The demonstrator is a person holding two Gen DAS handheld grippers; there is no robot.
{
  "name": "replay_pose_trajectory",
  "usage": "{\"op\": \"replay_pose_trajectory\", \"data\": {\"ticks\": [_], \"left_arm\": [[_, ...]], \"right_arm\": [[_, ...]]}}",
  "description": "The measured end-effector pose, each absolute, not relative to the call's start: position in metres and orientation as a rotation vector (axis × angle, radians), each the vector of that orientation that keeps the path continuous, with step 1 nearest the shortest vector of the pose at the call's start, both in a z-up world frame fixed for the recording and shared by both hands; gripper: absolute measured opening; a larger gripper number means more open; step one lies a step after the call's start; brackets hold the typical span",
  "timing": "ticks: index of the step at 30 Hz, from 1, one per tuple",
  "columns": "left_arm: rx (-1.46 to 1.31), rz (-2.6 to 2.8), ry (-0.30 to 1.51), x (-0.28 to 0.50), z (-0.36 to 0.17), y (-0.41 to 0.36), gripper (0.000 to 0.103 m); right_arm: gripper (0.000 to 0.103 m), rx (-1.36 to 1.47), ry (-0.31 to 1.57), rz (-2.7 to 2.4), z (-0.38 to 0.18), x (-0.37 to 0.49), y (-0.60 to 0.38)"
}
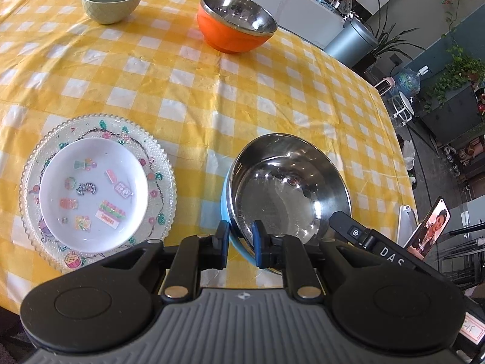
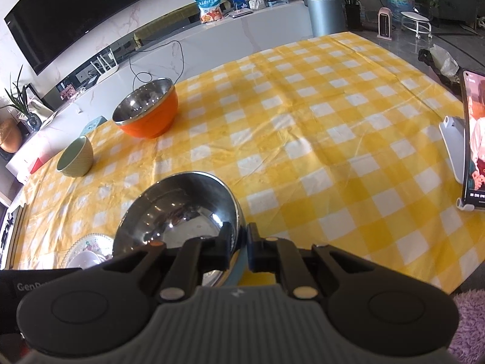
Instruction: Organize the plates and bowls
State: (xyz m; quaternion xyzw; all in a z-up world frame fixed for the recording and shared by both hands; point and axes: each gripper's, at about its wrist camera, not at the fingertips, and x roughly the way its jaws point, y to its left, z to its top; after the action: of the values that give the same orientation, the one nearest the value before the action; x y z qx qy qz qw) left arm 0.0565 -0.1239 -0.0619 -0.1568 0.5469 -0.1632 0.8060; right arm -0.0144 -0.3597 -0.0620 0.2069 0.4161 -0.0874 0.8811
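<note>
Taking the blue steel-lined bowl as the landmark, the white plate with small colourful pictures lies to its left, nested on the beaded glass plate. The left gripper pinches the bowl's near rim, one blue pad inside and one outside, jaws narrow on the wall. The bowl tilts, its blue side lifted toward the plates. On its right side, the right gripper clamps the rim the same way, jaws narrow. Far beyond the bowl on the yellow checked tablecloth, the green bowl sits to the left and the orange bowl stands to the right. A phone leans well right of the bowl.
</note>
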Motion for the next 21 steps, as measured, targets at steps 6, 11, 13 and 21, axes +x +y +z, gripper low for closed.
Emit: {"op": "replay_pose_trajectory", "data": {"ticks": [6, 11, 13, 21], "left_arm": [[-0.320, -0.356, 1.165, 0.0561, -0.0619, -0.1264, 0.017], [-0.324, -0.366, 1.169, 0.0574, -0.0628, -0.1251, 0.017], [-0.330, -0.367, 1.172, 0.0583, -0.0634, -0.1240, 0.018], [-0.303, -0.352, 1.142, 0.0584, -0.0596, -0.1227, 0.031]], "right_arm": [[0.007, 0.417, 0.878, -0.191, -0.0663, -0.0133, -0.3588], [0.007, 0.413, 0.883, -0.191, -0.0679, -0.0123, -0.3580], [0.007, 0.413, 0.883, -0.192, -0.0679, -0.0123, -0.3578], [0.027, 0.393, 0.876, -0.178, -0.0685, -0.0126, -0.3546]]}}
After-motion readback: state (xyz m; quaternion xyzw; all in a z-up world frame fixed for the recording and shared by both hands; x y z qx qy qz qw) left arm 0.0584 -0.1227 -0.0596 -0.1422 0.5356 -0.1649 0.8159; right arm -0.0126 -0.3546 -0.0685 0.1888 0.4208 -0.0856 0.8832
